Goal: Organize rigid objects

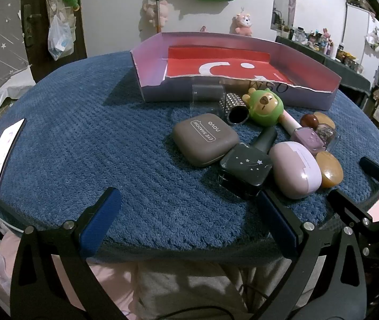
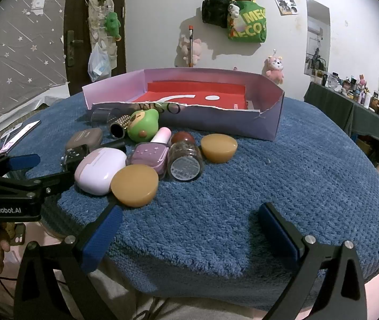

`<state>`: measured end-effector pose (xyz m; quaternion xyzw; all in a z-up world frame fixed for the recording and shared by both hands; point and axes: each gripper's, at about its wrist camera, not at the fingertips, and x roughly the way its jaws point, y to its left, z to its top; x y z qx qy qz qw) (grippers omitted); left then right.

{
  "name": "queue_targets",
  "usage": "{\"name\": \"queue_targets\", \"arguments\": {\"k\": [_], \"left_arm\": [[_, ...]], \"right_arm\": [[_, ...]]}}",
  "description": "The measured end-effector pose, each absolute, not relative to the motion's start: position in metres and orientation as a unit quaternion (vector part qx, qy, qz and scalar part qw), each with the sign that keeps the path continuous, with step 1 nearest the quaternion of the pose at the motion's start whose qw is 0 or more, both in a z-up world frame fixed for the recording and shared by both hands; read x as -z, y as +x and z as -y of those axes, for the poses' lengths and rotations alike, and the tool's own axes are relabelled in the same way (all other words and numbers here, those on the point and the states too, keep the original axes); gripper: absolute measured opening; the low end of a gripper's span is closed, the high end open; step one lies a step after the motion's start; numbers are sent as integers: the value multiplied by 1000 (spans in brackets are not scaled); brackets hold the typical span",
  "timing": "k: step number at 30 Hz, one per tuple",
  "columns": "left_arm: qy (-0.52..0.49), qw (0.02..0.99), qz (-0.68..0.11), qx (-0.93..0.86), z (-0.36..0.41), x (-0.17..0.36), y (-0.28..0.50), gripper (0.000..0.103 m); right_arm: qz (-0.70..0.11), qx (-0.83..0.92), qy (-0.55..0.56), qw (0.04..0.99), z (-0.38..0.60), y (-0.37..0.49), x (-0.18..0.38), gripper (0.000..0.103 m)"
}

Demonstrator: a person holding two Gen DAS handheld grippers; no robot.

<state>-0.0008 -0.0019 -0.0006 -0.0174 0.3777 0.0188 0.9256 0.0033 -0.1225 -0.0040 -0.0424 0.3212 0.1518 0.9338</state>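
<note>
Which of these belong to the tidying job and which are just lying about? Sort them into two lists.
Job:
eyeshadow case
dark star bottle
lilac case
purple polish bottle
glitter jar
green bear toy
studded tube
amber discs
open box
left tongs, open
right tongs, open

Lying about:
phone
wall plush toys
green bag

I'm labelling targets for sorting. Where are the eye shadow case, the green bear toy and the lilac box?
eye shadow case (image 1: 205, 139), left wrist view, lid centre.
green bear toy (image 1: 263, 108), left wrist view, face.
lilac box (image 2: 217, 126), right wrist view, front wall.
</note>
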Motion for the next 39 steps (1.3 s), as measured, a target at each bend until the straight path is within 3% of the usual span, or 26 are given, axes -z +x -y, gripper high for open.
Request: {"name": "queue_targets", "arguments": {"k": [39], "left_arm": [[-16,927,-373,-17,3,0,-4,103]], "right_arm": [[-320,-153,-44,934,122,4,4,103]]}}
